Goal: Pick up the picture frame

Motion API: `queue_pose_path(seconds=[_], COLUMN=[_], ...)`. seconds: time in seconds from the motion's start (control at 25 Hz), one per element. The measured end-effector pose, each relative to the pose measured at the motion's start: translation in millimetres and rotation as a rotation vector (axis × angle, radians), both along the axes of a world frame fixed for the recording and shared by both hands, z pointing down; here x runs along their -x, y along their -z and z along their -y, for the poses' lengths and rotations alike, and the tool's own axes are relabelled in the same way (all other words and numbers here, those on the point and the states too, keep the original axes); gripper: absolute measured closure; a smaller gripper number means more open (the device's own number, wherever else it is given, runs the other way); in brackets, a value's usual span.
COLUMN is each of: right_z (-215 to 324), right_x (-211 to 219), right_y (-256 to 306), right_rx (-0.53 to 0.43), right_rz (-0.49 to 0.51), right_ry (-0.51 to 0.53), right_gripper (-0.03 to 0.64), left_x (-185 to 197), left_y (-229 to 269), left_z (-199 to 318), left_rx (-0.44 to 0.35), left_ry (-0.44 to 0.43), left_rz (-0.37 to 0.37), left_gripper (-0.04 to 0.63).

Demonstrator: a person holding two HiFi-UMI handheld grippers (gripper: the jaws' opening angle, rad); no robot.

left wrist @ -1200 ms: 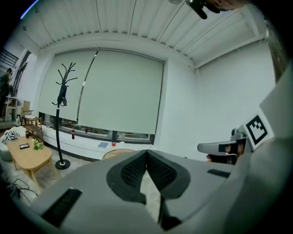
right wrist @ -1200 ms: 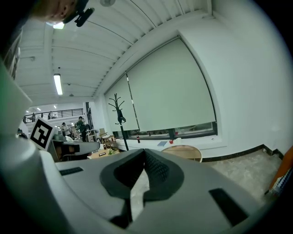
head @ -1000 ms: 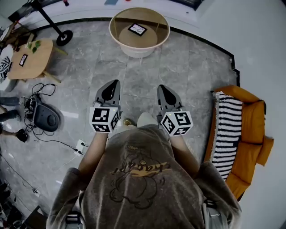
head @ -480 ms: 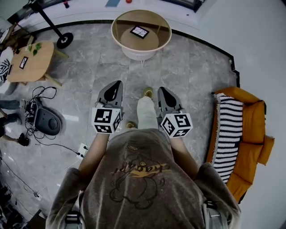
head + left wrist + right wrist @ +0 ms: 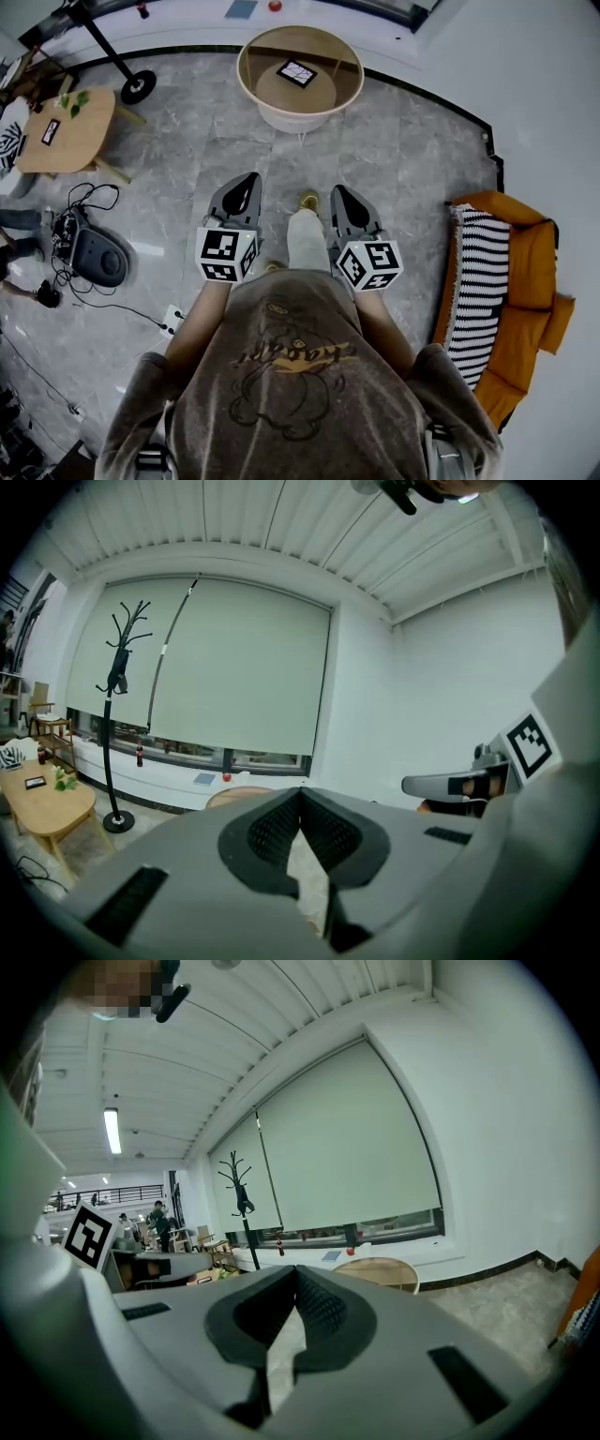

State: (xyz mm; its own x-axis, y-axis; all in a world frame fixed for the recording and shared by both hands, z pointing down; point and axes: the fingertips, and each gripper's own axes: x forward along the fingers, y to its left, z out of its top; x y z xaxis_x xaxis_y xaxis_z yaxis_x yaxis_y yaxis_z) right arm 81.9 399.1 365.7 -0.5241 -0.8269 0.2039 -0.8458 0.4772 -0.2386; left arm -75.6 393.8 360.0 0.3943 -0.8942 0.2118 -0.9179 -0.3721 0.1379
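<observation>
The left gripper (image 5: 242, 187) and the right gripper (image 5: 343, 199) both have their jaws pressed together on nothing, side by side above the grey floor (image 5: 422, 159), while the picture frame (image 5: 296, 72) lies flat on the round table (image 5: 300, 120), well apart from both.

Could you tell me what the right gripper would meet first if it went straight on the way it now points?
Nothing nearby: bare floor lies ahead of the right gripper. Further on, the round table seems the first thing in its line, though depth is unclear.
</observation>
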Motion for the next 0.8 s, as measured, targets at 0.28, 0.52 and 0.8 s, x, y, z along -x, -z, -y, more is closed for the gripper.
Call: queue_pose_path(seconds=[0.28,0.52,0.8], right_z=[14.0,32.2,60.5], right_x=[2.6,6.1,11.7], right_y=[-1.5,-3.0,-9.9], right_rx=[-0.003,-0.001,0.012], right_rz=[0.010,0.013,0.014], right_ry=[-0.006,-0.010,0.000], right_gripper=[0.600,0.600,0.600], left_x=[-0.5,1.2,4.8], left_y=[-4.9,-4.0,-9.1], left_z=[12.6,30.4,58.7], left_rx=[0.007,0.004,0.013], left_ry=[-0.008,-0.017,-0.012], left_rz=[-0.003,-0.002,-0.002], left_gripper=[0.578,0.578,0.578])
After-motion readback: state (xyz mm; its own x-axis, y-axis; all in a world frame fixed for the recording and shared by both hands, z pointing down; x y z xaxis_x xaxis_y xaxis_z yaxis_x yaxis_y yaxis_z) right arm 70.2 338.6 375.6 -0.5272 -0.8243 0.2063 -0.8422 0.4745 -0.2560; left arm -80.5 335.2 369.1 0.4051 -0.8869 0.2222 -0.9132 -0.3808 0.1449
